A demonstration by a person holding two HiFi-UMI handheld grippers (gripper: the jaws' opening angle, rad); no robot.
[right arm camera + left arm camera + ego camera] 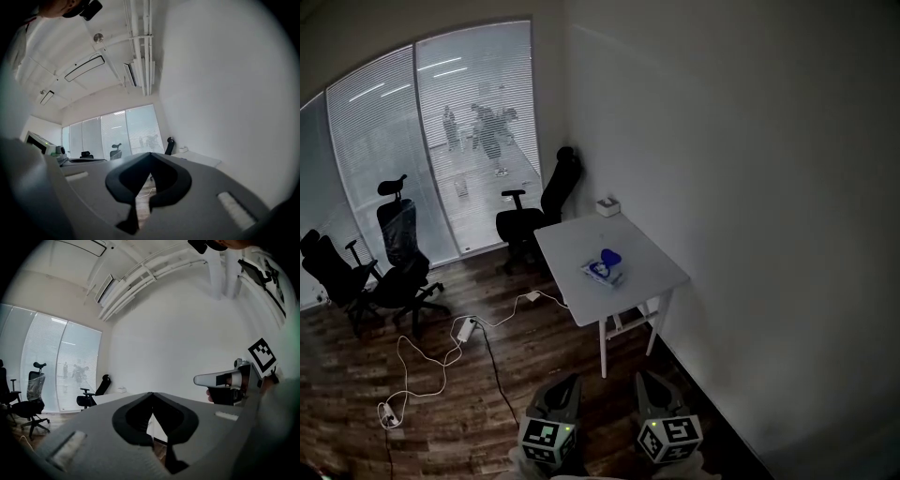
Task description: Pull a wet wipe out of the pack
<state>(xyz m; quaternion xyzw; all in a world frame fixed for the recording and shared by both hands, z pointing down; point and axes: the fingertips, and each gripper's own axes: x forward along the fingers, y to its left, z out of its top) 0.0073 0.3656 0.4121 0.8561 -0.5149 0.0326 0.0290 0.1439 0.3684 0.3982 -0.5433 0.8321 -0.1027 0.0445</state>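
Wipe pack (pixel 602 273) — flat rectangle on white table (pixel 572 241); left gripper (pixel 151 394), right gripper (pixel 150 154) — jaws together.

Floor (pixel 525 361) dark wood planks (slight sheen); table (pixel 649 247) smooth matt white.

Open floor (pixel 534 347) lies between you and the tabletop (pixel 567 246). The wall (pixel 750 187) closes its right and far edges; an office chair (pixel 546 202) crowds the far left corner. Bare top surrounds the wipe pack (pixel 603 272). Cables (pixel 466 328) trail across the floor on your left.
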